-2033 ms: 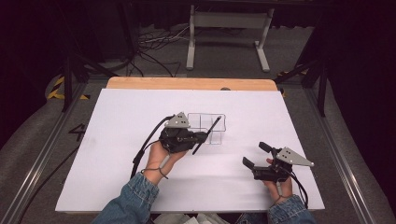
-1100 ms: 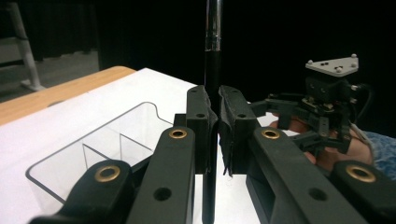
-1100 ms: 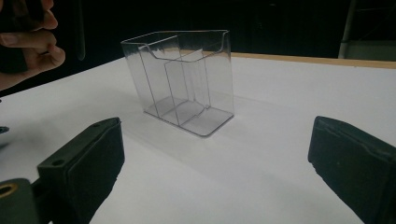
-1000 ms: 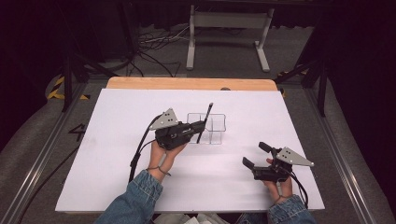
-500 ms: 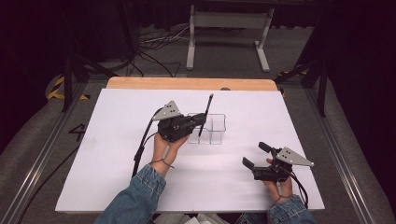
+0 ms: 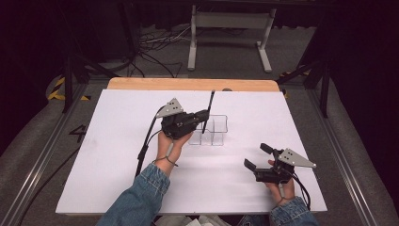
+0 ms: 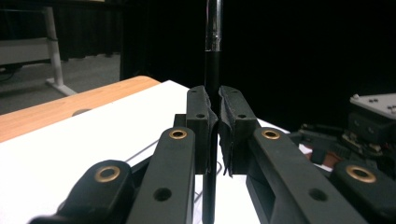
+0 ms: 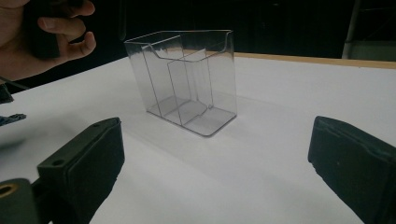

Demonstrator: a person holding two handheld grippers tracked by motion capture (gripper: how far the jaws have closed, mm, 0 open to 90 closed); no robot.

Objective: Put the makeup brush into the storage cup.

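A clear plastic organizer (image 6: pixel 217 130) with several compartments stands in the middle of the white tabletop (image 6: pixel 117 122); its open top faces up in the right gripper view (image 8: pixel 187 79). My left gripper (image 6: pixel 205 115) is just left of it, shut on a thin black pen (image 6: pixel 211 101). The pen stands almost upright, its lower end over the organizer's left side. In the left gripper view the pads (image 7: pixel 201 116) pinch the pen (image 7: pixel 214 28), and my left gripper (image 7: pixel 214 100) points along the table. My right gripper (image 6: pixel 258 156) rests open and empty at the front right, its jaws (image 8: pixel 219 151) facing the organizer.
A wooden strip (image 6: pixel 188 84) borders the far side of the table. Beyond it, on the grey floor, stand a metal frame (image 6: pixel 230 28) and loose cables (image 6: pixel 150 47). The person's left hand (image 8: pixel 56 42) is beside the organizer.
The left gripper has carried the pen away from the person and slightly left, turning it from slanted to nearly upright beside the organizer. The right gripper has stayed put.
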